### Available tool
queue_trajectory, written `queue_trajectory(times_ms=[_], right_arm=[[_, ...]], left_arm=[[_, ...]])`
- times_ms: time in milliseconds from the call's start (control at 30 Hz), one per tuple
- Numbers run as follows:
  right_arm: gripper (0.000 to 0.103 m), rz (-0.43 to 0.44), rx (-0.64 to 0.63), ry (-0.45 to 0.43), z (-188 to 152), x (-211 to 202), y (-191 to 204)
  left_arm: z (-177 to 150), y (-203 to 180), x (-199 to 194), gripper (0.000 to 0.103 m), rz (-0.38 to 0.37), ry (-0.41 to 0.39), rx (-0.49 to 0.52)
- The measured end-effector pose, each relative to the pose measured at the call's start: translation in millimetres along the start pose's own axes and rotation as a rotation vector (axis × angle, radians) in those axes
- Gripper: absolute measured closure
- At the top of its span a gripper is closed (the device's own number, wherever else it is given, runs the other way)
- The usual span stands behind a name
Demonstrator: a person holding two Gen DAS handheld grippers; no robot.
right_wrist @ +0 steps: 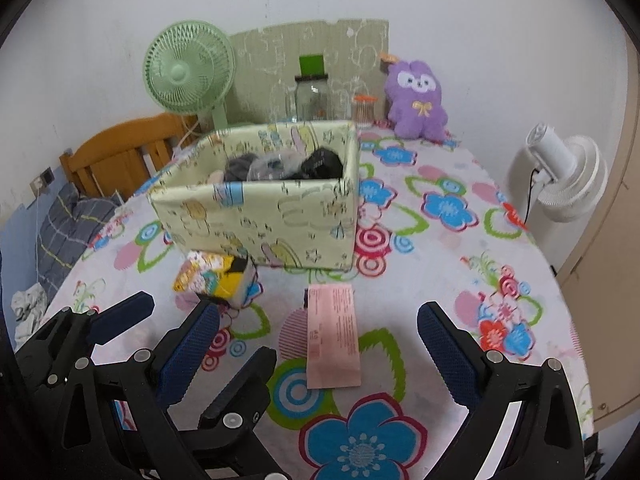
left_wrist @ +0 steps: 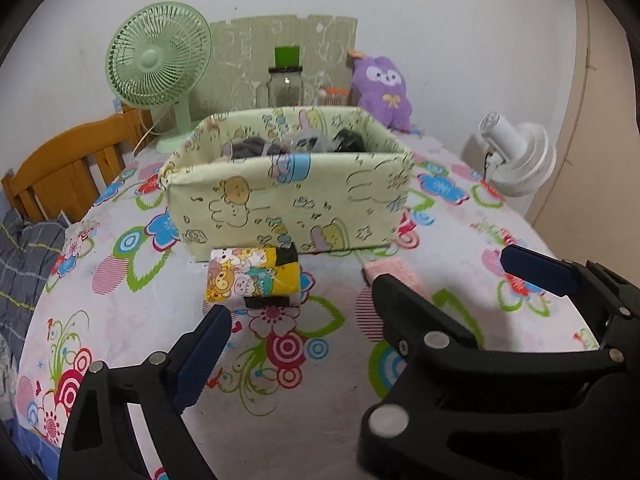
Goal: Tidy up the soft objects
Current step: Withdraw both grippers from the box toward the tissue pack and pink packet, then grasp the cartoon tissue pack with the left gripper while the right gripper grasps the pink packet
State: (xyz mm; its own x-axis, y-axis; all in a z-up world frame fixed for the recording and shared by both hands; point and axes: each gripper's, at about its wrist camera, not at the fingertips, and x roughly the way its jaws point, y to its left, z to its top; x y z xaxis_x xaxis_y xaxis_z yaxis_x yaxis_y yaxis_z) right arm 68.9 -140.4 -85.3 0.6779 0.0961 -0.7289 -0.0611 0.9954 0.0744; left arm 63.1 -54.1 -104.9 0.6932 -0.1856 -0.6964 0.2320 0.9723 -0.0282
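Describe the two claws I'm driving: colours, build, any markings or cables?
Both match: the left claw and right claw have angular matte black plastic frames with cut-out openings, joined by round silver pins and small screws. Each finger carries a dark blue pad with a fine dotted grip texture. No cables, labels or sleeves show in either view.

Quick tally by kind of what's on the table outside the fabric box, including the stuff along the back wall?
Soft packs in front of the box: 2, cartoon-print pack and pink pack
Fans: 1, green desk fan
Plush toys: 1, purple plush
Jars: 2, glass jar and orange-lidded jar
Total: 6
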Motion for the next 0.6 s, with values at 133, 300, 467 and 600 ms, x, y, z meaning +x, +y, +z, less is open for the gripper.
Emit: queue_trajectory(times_ms=[133, 300, 467, 600], right_arm=[[0.012, 0.005, 0.021, 0.037, -1, 17, -4], [0.021, 0.0, 0.021, 0.091, -4, 38, -8], [0.027, 0.004, 0.016, 0.131, -8, 54, -9], [0.03, 0.001, 0.019, 0.147, -8, 61, -10]], left_arm=[[-1, 1, 11, 0.01, 0.025, 0.012, 0.019], [-6, 0, 26, 0.01, 0.031, 0.042, 0.051], [-9, -2, 37, 0.012, 0.029, 0.073, 0.058], [-9, 0, 44, 0.012, 0.025, 0.099, 0.046]])
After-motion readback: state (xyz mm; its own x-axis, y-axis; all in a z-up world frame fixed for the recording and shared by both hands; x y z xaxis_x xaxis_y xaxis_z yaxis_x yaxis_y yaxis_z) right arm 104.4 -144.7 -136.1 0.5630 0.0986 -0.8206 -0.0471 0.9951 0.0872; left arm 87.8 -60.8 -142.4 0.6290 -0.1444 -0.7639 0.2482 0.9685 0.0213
